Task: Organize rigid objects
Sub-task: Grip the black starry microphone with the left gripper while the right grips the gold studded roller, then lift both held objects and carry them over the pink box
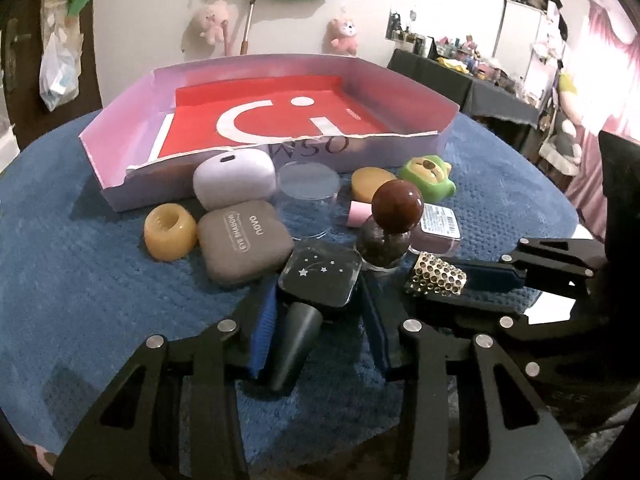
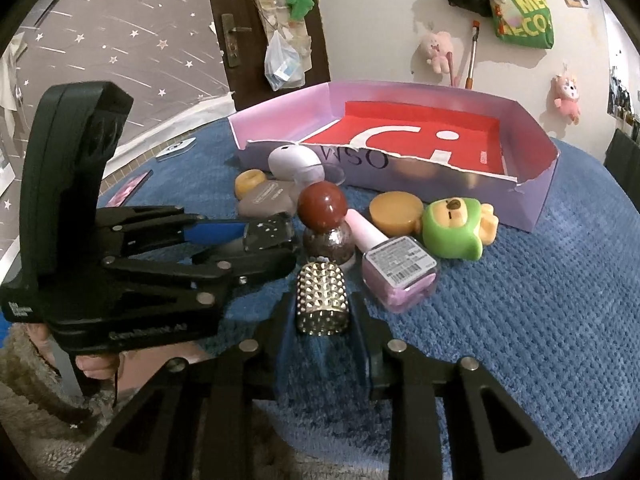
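A black star-printed bottle (image 1: 320, 278) with a clear square body and a tapered dark cap lies on the blue-covered worktop (image 1: 100, 280), pinched between the blue-padded fingers of the left gripper (image 1: 316, 312); just to its right a gold studded cylinder (image 2: 322, 298) stands clamped in the right gripper (image 2: 322, 312), whose fingers press against both its sides; both items sit at the near edge of a cluster of small things. Directly behind them stands a glittery round bottle with a brown ball cap (image 1: 394, 210); beside it a lilac nail polish bottle (image 2: 396, 276) lies on its side, label up; a green bear figure (image 2: 456, 228) and an amber round disc (image 2: 396, 208) lie farther right. To the left are a taupe eyeshadow compact (image 1: 244, 242), an amber ring-shaped piece (image 1: 170, 232), a lilac earbud case (image 1: 234, 178) and a clear round lid (image 1: 308, 182). Behind everything sits a shallow lilac cardboard tray (image 1: 120, 128) with a red sheet lying inside; its front wall is torn. A hand in a fuzzy sleeve (image 2: 96, 364) grips the left handle.
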Demonstrator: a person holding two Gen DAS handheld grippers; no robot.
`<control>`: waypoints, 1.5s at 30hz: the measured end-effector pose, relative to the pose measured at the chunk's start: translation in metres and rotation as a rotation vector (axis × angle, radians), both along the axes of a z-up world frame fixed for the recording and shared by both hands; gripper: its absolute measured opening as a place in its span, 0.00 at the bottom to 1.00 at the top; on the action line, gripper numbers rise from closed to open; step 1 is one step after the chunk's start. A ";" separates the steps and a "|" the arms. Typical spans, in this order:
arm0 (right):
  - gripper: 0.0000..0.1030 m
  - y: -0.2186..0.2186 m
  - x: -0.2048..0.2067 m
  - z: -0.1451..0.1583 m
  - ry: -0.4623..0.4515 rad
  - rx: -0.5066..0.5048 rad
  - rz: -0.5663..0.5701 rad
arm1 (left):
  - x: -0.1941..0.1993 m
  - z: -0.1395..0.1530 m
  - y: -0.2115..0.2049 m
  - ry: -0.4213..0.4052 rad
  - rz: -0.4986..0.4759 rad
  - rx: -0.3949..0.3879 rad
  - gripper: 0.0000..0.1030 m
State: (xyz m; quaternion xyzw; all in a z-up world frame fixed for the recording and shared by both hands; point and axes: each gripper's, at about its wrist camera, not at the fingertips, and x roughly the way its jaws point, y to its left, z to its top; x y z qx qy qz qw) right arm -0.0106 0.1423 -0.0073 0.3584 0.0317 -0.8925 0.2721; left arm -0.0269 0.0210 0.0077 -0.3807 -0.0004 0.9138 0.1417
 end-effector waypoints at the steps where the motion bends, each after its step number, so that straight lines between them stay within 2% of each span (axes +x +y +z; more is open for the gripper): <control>1: 0.27 0.000 0.001 0.000 0.006 0.006 -0.001 | 0.001 0.000 0.000 0.000 0.003 -0.002 0.36; 6: 0.27 -0.002 0.007 0.005 0.023 0.006 0.013 | 0.010 0.007 0.001 0.015 0.002 -0.011 0.35; 11: 0.26 0.000 0.010 0.026 0.061 -0.033 0.015 | 0.016 0.026 -0.003 0.068 0.016 -0.014 0.35; 16: 0.26 0.005 0.002 0.039 0.055 -0.096 0.013 | 0.013 0.041 -0.009 0.110 0.028 -0.009 0.35; 20: 0.26 0.006 -0.004 0.051 0.080 -0.101 0.008 | 0.000 0.051 -0.012 0.132 0.046 -0.029 0.34; 25: 0.26 0.009 -0.022 0.067 0.107 -0.108 -0.009 | -0.016 0.064 -0.022 0.145 0.066 -0.014 0.34; 32: 0.26 0.013 -0.054 0.082 0.123 -0.089 -0.032 | -0.045 0.080 -0.023 0.162 0.078 -0.053 0.34; 40: 0.26 0.011 -0.092 0.091 0.128 -0.064 -0.056 | -0.075 0.088 -0.017 0.176 0.067 -0.080 0.34; 45: 0.26 0.005 -0.118 0.088 0.110 -0.046 -0.068 | -0.094 0.090 -0.016 0.167 0.055 -0.071 0.34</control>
